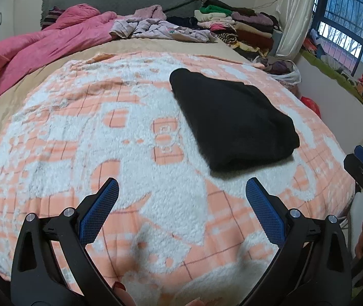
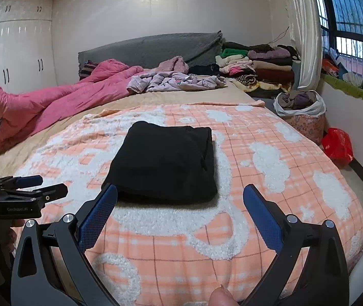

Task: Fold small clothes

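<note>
Near the bed's foot edge the black garment (image 2: 166,163) lies folded; both my grippers' fingers (image 1: 99,209) (image 2: 97,214) gape empty, so next I'd fetch another.

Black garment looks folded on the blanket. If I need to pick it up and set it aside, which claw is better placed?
Probably the right claw: open, with the black garment lying straight ahead and its near edge at the fingertips. From the open left claw, the garment sits farther ahead and off to the right.
</note>
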Action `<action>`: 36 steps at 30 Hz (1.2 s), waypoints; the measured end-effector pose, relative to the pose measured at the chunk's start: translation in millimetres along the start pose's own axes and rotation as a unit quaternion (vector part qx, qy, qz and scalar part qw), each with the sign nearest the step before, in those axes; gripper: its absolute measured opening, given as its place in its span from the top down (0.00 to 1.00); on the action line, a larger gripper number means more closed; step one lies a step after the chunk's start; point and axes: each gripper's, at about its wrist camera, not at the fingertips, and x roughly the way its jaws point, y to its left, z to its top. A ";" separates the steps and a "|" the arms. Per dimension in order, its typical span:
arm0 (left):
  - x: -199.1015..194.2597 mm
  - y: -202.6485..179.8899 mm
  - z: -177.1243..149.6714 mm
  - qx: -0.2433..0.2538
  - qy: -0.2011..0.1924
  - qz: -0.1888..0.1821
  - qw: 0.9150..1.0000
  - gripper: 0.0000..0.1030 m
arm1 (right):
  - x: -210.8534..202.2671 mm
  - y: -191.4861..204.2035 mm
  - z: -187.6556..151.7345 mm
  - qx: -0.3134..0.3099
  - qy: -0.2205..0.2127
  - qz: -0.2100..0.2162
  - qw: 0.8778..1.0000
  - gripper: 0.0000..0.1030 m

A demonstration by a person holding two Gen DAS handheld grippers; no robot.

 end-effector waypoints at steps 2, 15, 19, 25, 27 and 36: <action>-1.1 2.1 -3.1 0.000 -0.003 0.002 1.000 0.09 | -0.8 -0.2 -3.7 0.001 -0.001 -0.004 1.000 0.04; 6.7 15.8 -33.9 -0.006 0.017 0.021 1.000 0.09 | 6.4 4.8 -30.7 -0.006 0.014 -0.015 1.000 0.04; 12.7 18.3 -39.2 -0.010 0.022 0.028 0.999 0.09 | 16.3 6.5 -38.7 0.002 0.033 -0.013 0.999 0.04; 20.0 17.2 -40.9 -0.012 0.033 0.031 0.999 0.09 | 36.0 4.5 -49.5 0.011 0.079 -0.020 0.997 0.04; 21.0 16.1 -41.2 -0.009 0.036 0.032 0.999 0.09 | 35.7 3.5 -50.1 0.014 0.077 -0.020 0.997 0.04; 20.3 13.0 -38.7 -0.008 0.033 0.033 0.999 0.09 | 33.5 3.2 -49.7 0.012 0.072 -0.015 0.997 0.04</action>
